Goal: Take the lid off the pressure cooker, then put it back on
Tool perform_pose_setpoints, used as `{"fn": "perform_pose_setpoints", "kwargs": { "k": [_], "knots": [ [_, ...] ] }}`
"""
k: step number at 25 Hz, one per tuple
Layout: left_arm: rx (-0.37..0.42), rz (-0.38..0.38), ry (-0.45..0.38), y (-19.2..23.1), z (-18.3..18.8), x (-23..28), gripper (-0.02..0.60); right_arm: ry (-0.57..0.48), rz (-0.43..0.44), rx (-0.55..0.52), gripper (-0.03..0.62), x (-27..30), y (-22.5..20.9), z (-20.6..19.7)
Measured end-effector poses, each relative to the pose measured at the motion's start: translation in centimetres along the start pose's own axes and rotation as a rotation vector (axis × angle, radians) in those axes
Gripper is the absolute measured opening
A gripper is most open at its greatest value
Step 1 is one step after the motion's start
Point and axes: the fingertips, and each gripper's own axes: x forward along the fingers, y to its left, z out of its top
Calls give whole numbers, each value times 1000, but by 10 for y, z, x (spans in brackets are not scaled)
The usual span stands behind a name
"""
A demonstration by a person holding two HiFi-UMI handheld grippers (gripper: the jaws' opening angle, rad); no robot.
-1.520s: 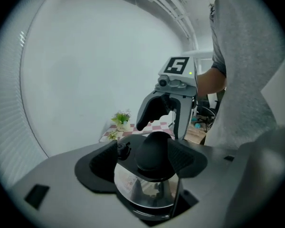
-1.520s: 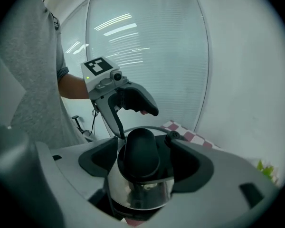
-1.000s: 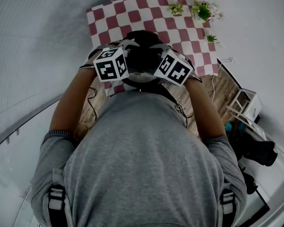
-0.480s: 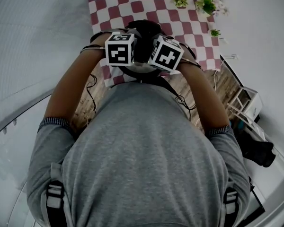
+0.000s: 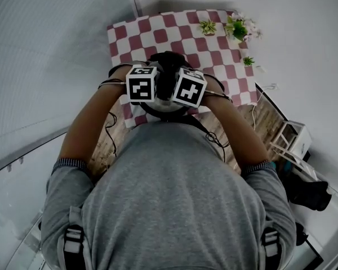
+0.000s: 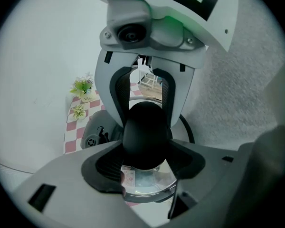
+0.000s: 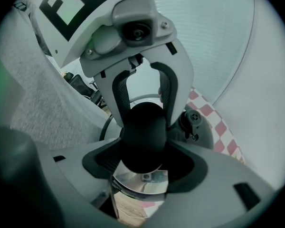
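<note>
Black handle (image 6: 146, 129) inside left claw (image 6: 145, 164)

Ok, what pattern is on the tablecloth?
Red-and-white checks. The tablecloth shows best in the head view.

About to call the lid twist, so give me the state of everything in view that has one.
left gripper: jaws just closed in, clamped on the black handle.
right gripper: jaws just closed in, clamped on the same handle from the opposite side.
lid: appears seated on the pressure cooker; locked or not, cannot tell.
potted plants: upright on the checked cloth.
</note>
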Motion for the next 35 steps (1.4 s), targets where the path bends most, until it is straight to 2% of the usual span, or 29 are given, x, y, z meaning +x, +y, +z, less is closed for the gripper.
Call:
{"fn": "perform_pose_setpoints", "kwargs": {
  "k": [4,13,18,24,30,35],
  "knots": [
    [-38,19,-5,2,10,-15,301,10,8,-32,293,-17,-1,3],
    [-126,139,-59,31,35,-60,301,14,-6,-159,291,-68,-21,20],
    [-144,207,-46,70,38,-85,301,42,-59,-245,293,-89,-61,33],
    [-166,290,-29,120,34,-106,301,29,-125,-343,293,-105,-114,60],
    [-202,349,-23,160,29,-113,301,23,-116,-398,293,-105,-149,68],
    [-220,385,13,193,13,-119,301,-2,-156,-431,293,-102,-186,87]
  ]
}}
